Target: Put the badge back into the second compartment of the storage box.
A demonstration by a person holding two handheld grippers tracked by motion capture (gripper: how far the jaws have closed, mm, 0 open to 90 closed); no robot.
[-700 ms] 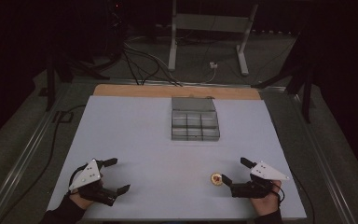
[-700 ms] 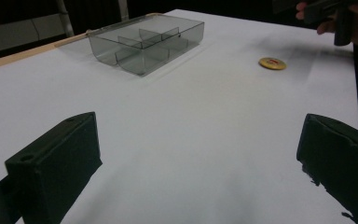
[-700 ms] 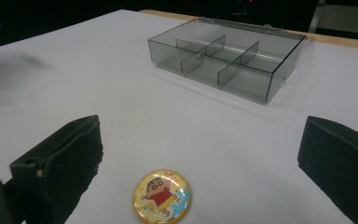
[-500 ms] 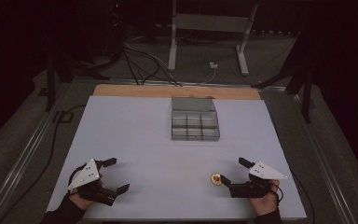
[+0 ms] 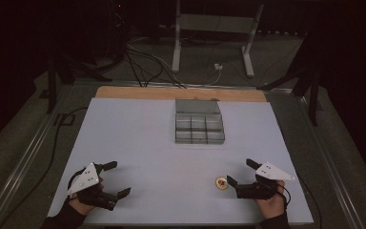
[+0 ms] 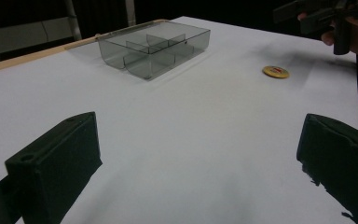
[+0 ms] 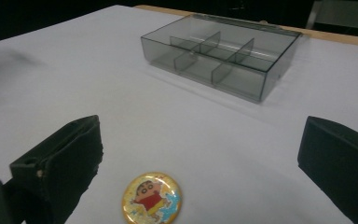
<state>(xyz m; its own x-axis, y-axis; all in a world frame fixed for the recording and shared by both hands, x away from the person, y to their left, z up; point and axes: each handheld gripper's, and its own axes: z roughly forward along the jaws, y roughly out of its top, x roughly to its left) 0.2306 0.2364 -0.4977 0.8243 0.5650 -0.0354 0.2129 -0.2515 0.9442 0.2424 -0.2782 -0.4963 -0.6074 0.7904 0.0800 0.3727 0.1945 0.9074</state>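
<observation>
Just a clear, empty divided box (image 5: 199, 127)

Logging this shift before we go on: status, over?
Left gripper open, nothing between its jaws. Right gripper open, just short of the badge. Badge flat on table. Compartment box open, looks empty; path unobstructed.
</observation>
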